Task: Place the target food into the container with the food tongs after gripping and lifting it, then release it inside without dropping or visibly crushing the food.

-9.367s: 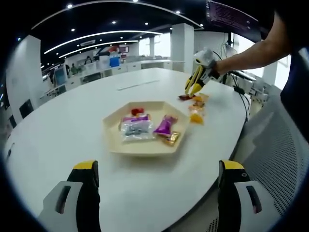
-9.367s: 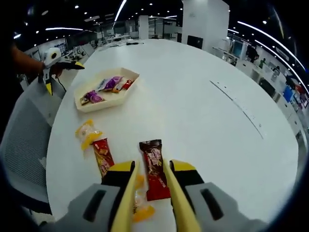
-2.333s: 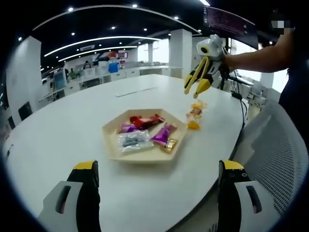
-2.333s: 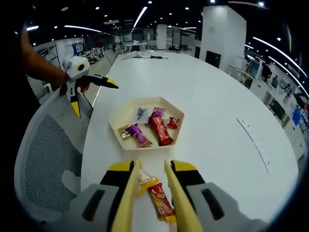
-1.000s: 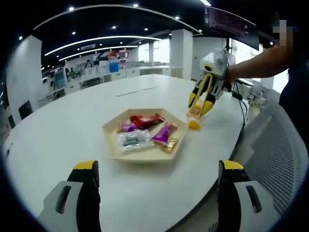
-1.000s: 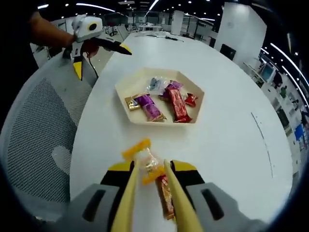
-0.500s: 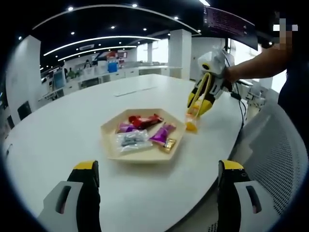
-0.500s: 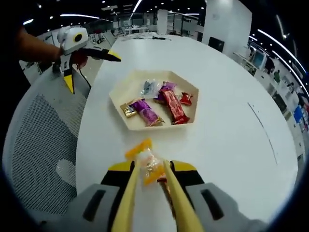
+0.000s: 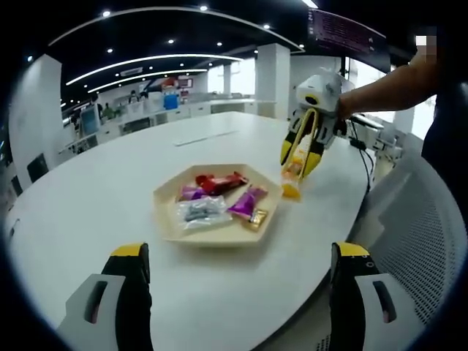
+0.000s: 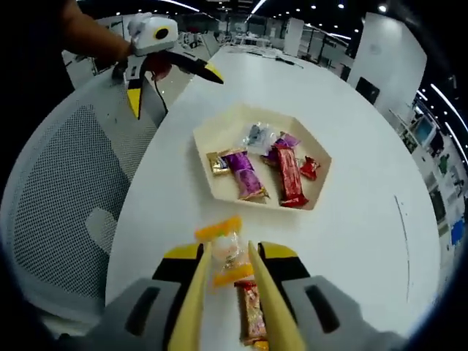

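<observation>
My right gripper (image 10: pixel 228 248) is shut on a clear candy packet with orange ends (image 10: pixel 219 232). In the left gripper view the right gripper (image 9: pixel 296 164) points down, and the packet (image 9: pixel 291 183) hangs from it just beside the right rim of the cream hexagonal tray (image 9: pixel 164 197). The tray (image 10: pixel 219 142) holds purple packets, a red bar, a clear grey packet and a small red sweet. My left gripper (image 9: pixel 240 252) stands open and holds nothing, on the near side of the tray. The left gripper (image 10: pixel 174 88) hovers over the table edge.
A red packet (image 10: pixel 248 311) lies on the white table below my right jaws. A grey mesh chair (image 10: pixel 58 190) stands against the table edge by the tray. A person's arm (image 9: pixel 387 80) reaches in from the right.
The red bar that lay on the table is in the tray now. My right gripper has shut on the orange-ended packet and carried it a little nearer the tray. The left gripper has stayed open and still.
</observation>
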{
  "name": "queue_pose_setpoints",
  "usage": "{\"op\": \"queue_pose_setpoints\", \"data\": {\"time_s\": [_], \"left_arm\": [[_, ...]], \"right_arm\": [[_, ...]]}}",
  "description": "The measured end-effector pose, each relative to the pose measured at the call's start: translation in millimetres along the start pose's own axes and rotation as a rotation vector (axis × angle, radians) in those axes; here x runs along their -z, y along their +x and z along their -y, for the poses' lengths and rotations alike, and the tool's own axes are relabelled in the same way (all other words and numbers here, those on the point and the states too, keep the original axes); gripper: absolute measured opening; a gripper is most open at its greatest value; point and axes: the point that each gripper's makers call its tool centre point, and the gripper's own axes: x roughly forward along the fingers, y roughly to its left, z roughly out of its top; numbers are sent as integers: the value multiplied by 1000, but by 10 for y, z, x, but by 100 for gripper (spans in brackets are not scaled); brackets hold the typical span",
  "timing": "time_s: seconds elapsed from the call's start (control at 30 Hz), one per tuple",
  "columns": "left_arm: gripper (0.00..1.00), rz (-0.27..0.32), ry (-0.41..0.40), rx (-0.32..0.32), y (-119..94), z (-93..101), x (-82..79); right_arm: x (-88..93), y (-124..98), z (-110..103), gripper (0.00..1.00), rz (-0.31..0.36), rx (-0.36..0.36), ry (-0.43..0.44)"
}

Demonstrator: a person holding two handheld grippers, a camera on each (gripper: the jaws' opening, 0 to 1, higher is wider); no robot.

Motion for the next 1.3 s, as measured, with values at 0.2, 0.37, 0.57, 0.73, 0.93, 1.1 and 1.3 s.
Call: {"op": "queue_pose_setpoints", "data": {"time_s": [0.2, 0.37, 0.57, 0.73, 0.93, 1.1, 1.3], "left_arm": [[99, -3, -2, -1, 0, 1, 3], [99, -3, -2, 1, 1, 6, 6], [99, -3, -4, 1, -3, 6, 7], [99, -3, -7, -2, -4, -4, 9], [99, 2, -8, -2, -4, -4, -1], [99, 3, -12, -5, -8, -8, -7], [99, 7, -12, -7, -9, -17, -7]], "right_arm": [[47, 61, 20, 29, -16, 12, -24], [73, 83, -5, 28, -39, 16, -61], [58, 68, 7, 28, -48, 13, -75], [53, 20, 19, 29, -48, 20, -79], [142, 54, -6, 28, -91, 20, -88], [124, 50, 40, 25, -103, 54, 13], [98, 2, 102, 20, -83, 79, 70]]}}
